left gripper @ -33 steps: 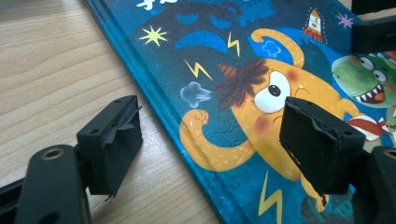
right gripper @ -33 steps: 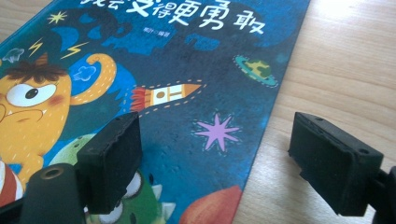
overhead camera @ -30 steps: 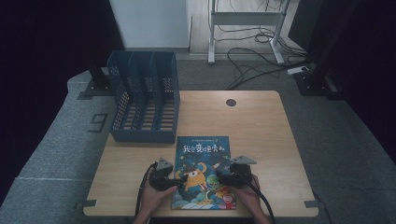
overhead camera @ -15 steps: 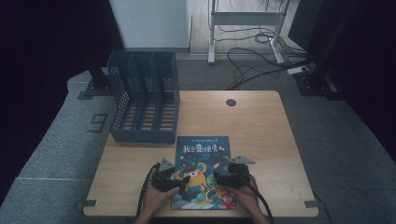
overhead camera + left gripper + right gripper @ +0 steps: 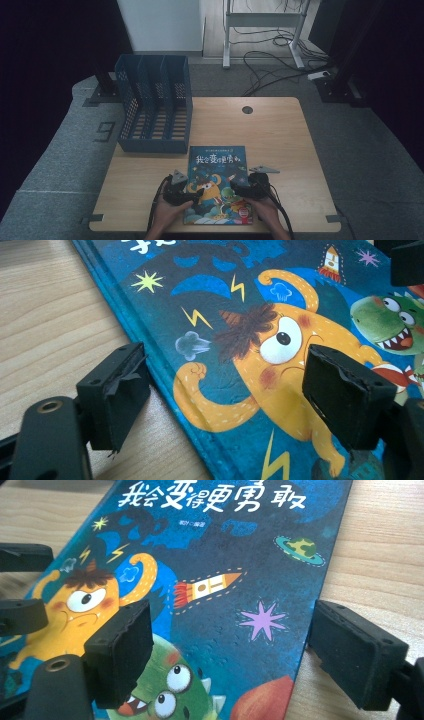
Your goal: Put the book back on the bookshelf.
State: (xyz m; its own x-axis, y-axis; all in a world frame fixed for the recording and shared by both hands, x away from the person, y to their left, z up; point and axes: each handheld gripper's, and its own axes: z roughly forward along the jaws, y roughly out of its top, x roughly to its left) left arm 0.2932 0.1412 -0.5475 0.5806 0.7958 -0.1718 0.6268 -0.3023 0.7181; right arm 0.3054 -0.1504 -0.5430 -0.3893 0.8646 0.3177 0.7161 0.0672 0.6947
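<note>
Both grippers, left gripper [image 5: 192,192] and right gripper [image 5: 239,187], straddle the picture book [image 5: 218,183] lying flat at lower centre, jaws wide and empty; closing unevenly could skid it sideways across the table [image 5: 280,135].

Blue file rack [image 5: 154,112] on wooden table [image 5: 280,135]

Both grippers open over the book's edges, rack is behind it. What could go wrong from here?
1. The book lies flat on the table; the left gripper straddles its spine edge and may only pinch the cover, so it could flop open.
2. The right gripper straddles the opposite edge; uneven lifting may twist the book.
3. The file rack has narrow slots; a tilted book may catch a divider.
</note>
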